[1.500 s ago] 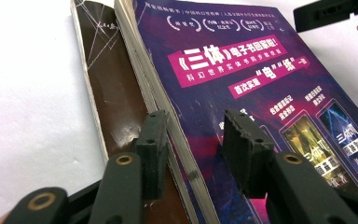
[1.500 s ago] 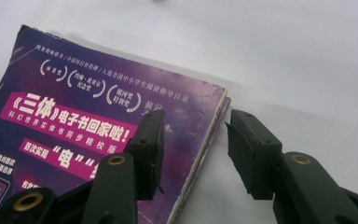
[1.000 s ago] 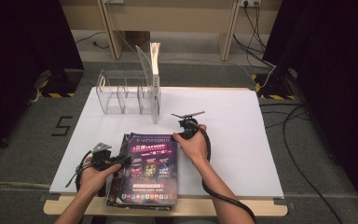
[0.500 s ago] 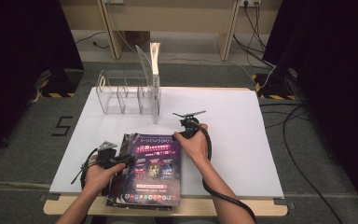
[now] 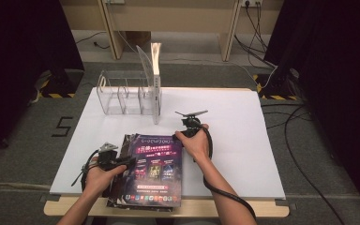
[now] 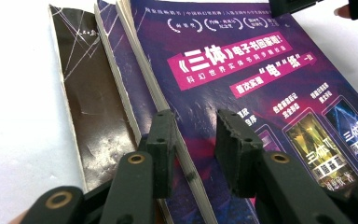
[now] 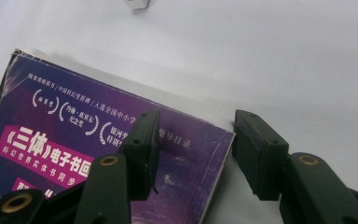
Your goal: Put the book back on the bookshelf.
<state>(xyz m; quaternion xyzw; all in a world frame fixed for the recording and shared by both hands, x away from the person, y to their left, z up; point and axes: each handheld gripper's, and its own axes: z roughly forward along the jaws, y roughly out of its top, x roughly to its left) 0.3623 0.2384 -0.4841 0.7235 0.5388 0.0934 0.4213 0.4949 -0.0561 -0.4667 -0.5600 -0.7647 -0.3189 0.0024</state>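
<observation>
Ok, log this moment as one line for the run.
left tool: open, straddling top magazine's left edge | right tool: open, at its far right corner | stack of magazines: flat on table | clear rack: beyond

Your top magazine (image 6: 242,93) carried a magenta banner reading «三体» followed by 电子书回家啦!, with a smaller magenta strip below it where 电 and 纸 stood out in quotes. Small covers lower on that magazine bore 三体 again. Across its head ran three white laurel badges, their fine print too small to read, beside a line that began 入选全国中小学. On the grey floor left of your table (image 5: 243,140), a black 5 (image 5: 64,126) was marked.
</observation>
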